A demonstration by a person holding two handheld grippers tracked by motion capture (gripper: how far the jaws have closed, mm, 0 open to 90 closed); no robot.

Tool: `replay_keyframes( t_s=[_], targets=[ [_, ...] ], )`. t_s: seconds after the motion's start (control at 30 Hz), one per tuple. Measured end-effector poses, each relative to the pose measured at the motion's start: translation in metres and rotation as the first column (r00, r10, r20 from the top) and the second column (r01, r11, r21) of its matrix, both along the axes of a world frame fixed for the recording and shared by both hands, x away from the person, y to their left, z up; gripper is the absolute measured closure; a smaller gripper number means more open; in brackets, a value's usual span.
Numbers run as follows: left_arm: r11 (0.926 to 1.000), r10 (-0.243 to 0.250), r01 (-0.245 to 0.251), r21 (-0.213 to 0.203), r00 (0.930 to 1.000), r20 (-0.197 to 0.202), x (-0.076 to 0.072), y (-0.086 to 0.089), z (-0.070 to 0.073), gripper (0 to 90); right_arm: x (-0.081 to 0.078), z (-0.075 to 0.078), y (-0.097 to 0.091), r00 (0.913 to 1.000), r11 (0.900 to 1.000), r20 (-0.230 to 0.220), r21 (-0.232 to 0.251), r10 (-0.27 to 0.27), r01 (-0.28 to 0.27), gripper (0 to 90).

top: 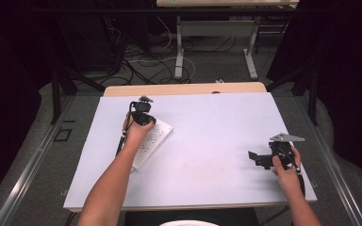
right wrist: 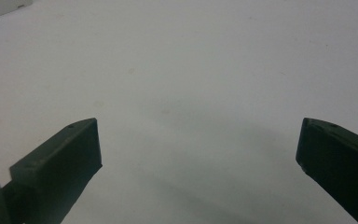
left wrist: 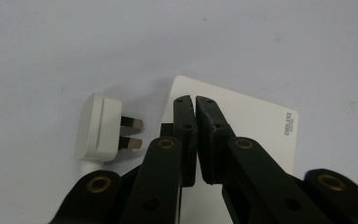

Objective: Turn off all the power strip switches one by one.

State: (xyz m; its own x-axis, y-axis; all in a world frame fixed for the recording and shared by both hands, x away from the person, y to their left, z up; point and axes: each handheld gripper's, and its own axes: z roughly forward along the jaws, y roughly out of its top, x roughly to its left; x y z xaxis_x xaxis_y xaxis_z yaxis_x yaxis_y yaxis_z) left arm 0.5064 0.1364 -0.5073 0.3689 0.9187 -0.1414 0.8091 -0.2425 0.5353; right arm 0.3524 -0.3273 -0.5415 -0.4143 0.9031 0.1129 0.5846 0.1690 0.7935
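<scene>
Left tool [left wrist: 195, 105]: jaws nearly closed, empty, over the white plastic power strip [left wrist: 261, 126] near the tabletop's far-left corner.
Plug: white three-pin plug [left wrist: 98, 128] lies unplugged just beside the strip.
Right tool [right wrist: 198, 149]: jaws wide, empty.
Next, likely: grasp plug, align pins with a socket.

White tabletop [top: 207, 141]. Left hand-held gripper [top: 142, 113] at far left, directly over the far end of a white power strip [top: 152, 141] lying diagonally; jaw state unresolved, possibly touching the strip. Right hand-held gripper [top: 257, 157] at near right, well apart from the strip, jaws pointing left over bare surface.
</scene>
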Motion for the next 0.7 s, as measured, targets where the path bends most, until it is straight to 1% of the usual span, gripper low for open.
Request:
replay_keyframes(
  t_s=[0.07, 0.13, 0.2, 0.23, 0.27, 0.3, 0.33, 0.37, 0.4, 0.47, 0.53, 0.57, 0.6, 0.63, 0.7],
  targets=[
    [0.9999, -0.01, 0.01, -0.013, 0.9999, 0.01, -0.002, 0.0, 0.003, 85.6, 0.0, 0.0, 0.0, 1.0, 1.0, 0.002, -0.001, 0.0, 0.0, 0.0],
    [0.9995, -0.015, 0.015, -0.027, 0.9997, 0.019, -0.004, -0.001, 0.006, 83.6, -0.001, 0.001, 0.001, 1.0, 1.0, -0.006, 0.004, -0.001, 0.001, 0.0],
    [0.9984, -0.04, 0.041, -0.038, 0.9985, 0.039, -0.006, -0.001, 0.009, 79.7, -0.001, 0.001, 0.001, 1.0, 1.0, -0.005, 0.003, -0.001, 0.001, 0.0],
    [0.9982, -0.045, 0.047, -0.038, 0.9975, 0.054, -0.007, -0.001, 0.011, 77.9, 0.0, 0.0, 0.0, 1.0, 1.0, -0.001, -0.002, 0.001, -0.001, 0.0],
    [0.9975, -0.053, 0.056, -0.043, 0.9967, 0.061, -0.009, -0.001, 0.013, 77.6, 0.0, 0.001, 0.0, 1.0, 1.0, 0.0, -0.002, -0.006, 0.006, 0.0],
    [0.9972, -0.048, 0.051, -0.056, 0.9969, 0.062, -0.01, -0.002, 0.015, 77.2, 0.0, 0.001, 0.0, 1.0, 1.0, -0.004, 0.003, -0.006, 0.006, 0.0],
    [0.9961, -0.061, 0.065, -0.06, 0.9955, 0.072, -0.012, -0.002, 0.017, 75.7, -0.001, 0.001, 0.001, 0.9999, 0.9999, -0.007, 0.008, -0.008, 0.008, 0.0],
    [0.9952, -0.068, 0.074, -0.064, 0.9944, 0.08, -0.013, -0.002, 0.019, 74.3, 0.0, 0.0, 0.0, 1.0, 1.0, -0.002, 0.001, -0.005, 0.005, 0.0],
    [0.9951, -0.067, 0.074, -0.066, 0.9933, 0.093, -0.015, -0.003, 0.02, 72.8, 0.0, 0.0, 0.0, 1.0, 1.0, -0.002, 0.002, -0.005, 0.005, 0.0],
    [0.993, -0.081, 0.089, -0.078, 0.9918, 0.099, -0.018, -0.003, 0.024, 71.7, 0.0, 0.0, 0.0, 1.0, 1.0, 0.001, -0.003, -0.007, 0.007, 0.0],
    [0.9919, -0.085, 0.095, -0.085, 0.9902, 0.111, -0.022, -0.003, 0.027, 68.7, -0.001, 0.001, 0.0, 1.0, 1.0, -0.002, 0.003, -0.009, 0.009, 0.0],
    [0.9917, -0.085, 0.096, -0.085, 0.9877, 0.131, -0.024, -0.003, 0.029, 66.5, -0.001, 0.001, -0.001, 1.0, 1.0, 0.001, -0.003, -0.004, 0.004, 0.0],
    [0.9913, -0.093, 0.105, -0.079, 0.9845, 0.149, -0.026, -0.002, 0.03, 63.5, -0.001, 0.001, -0.001, 1.0, 1.0, 0.0, 0.001, -0.005, 0.005, 0.0],
    [0.9905, -0.09, 0.104, -0.09, 0.9837, 0.156, -0.028, -0.002, 0.032, 62.5, -0.001, 0.001, -0.001, 1.0, 1.0, 0.004, -0.001, -0.004, 0.004, 0.0],
    [0.9884, -0.099, 0.116, -0.098, 0.9814, 0.164, -0.031, -0.001, 0.034, 60.5, -0.001, 0.002, -0.001, 1.0, 1.0, 0.004, 0.003, -0.007, 0.007, 0.0]
  ],
)
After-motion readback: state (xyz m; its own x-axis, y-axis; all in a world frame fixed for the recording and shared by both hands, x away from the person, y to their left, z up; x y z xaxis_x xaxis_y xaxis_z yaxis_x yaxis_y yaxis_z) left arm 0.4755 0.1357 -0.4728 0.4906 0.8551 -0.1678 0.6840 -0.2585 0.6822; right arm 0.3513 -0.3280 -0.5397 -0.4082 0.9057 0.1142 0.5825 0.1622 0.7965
